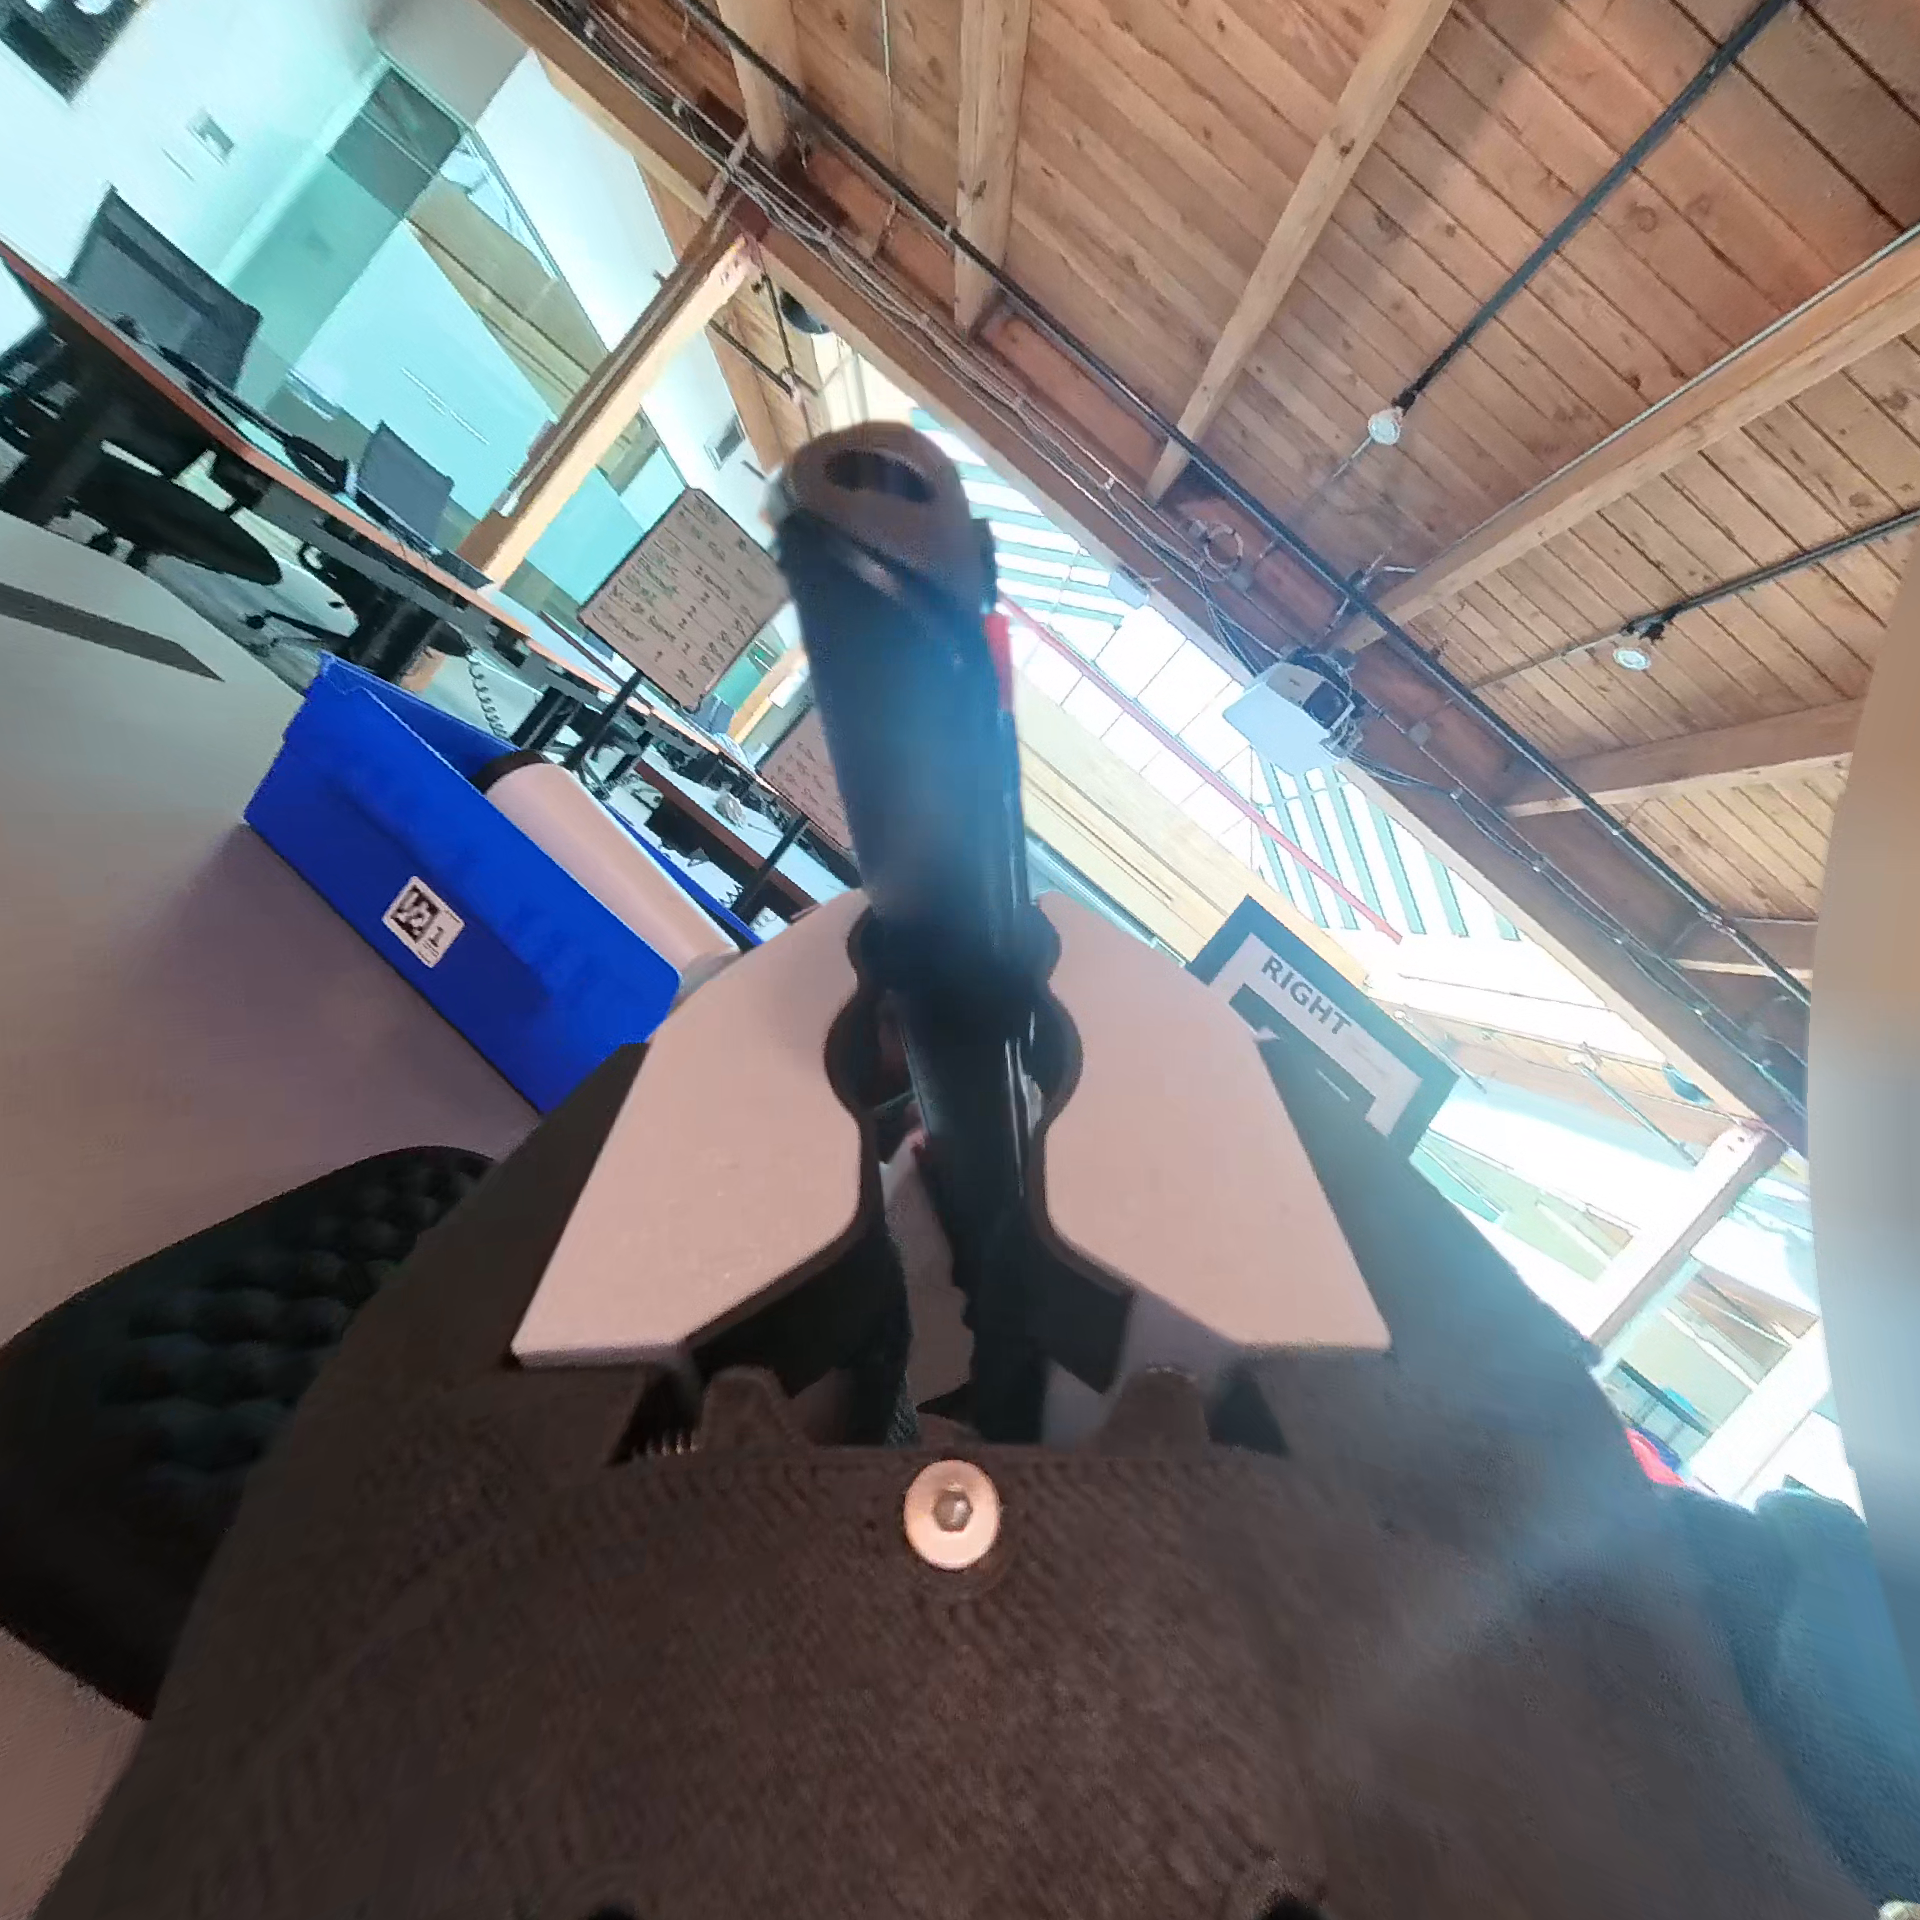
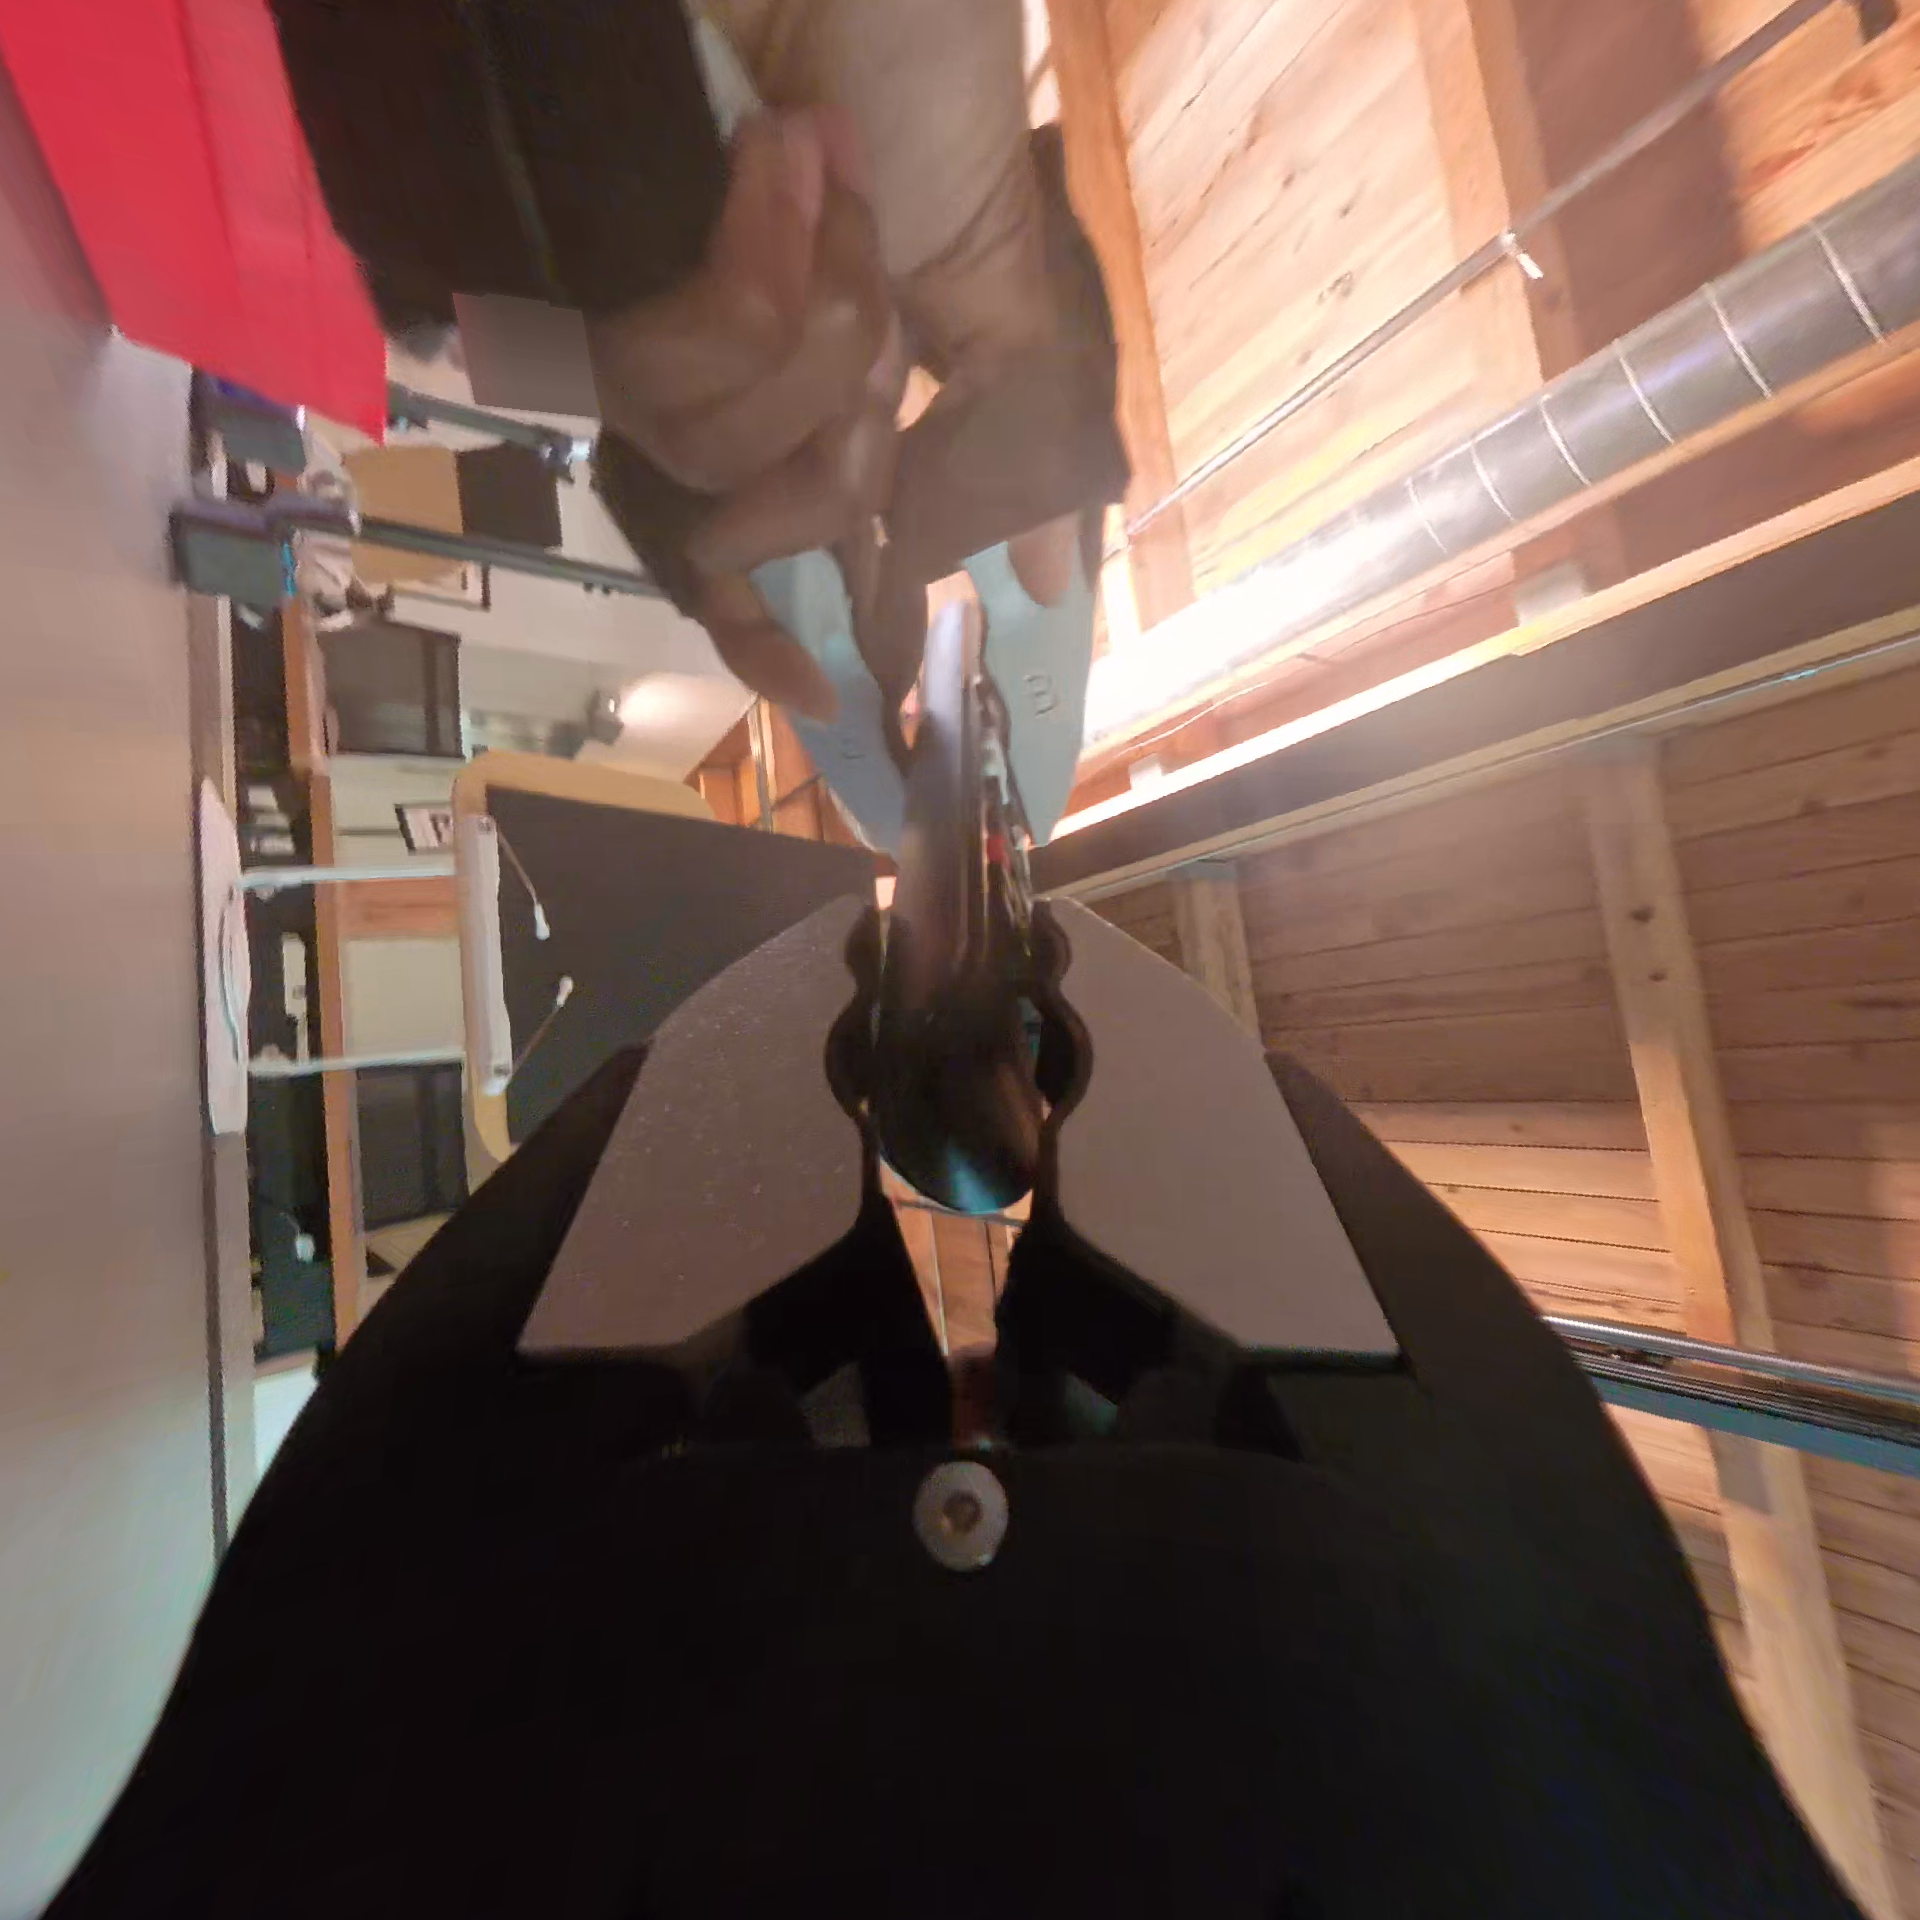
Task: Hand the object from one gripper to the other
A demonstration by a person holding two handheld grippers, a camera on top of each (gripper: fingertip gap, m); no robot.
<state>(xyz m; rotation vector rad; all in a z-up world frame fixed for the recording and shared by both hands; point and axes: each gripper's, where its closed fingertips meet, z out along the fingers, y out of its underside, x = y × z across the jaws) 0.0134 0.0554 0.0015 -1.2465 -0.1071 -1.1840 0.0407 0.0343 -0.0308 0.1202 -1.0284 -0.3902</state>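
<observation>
A long black tool (image 1: 914, 727) with a thin red part along one side stands up out of my left gripper (image 1: 951, 925), which is shut on its lower part. Its rounded far end with a slot points at the ceiling, and the right gripper does not show in this view. In the right wrist view my right gripper (image 2: 956, 925) is shut on the rounded end of the tool (image 2: 951, 1039). Farther along, the left gripper (image 2: 966, 831) has its pale fingers (image 2: 831, 686) on both sides of the tool. A hand (image 2: 748, 343) holds that gripper.
A blue bin (image 1: 447, 862) holding a white roll (image 1: 582, 821) stands on the grey table (image 1: 156, 935) at the left. A framed label plate (image 1: 1320, 1029) sits to the right of my fingers. A red bin (image 2: 197, 177) is at the upper left. Wooden ceiling beams are overhead. Across from one pair of fingers to the other is roughly 5 cm.
</observation>
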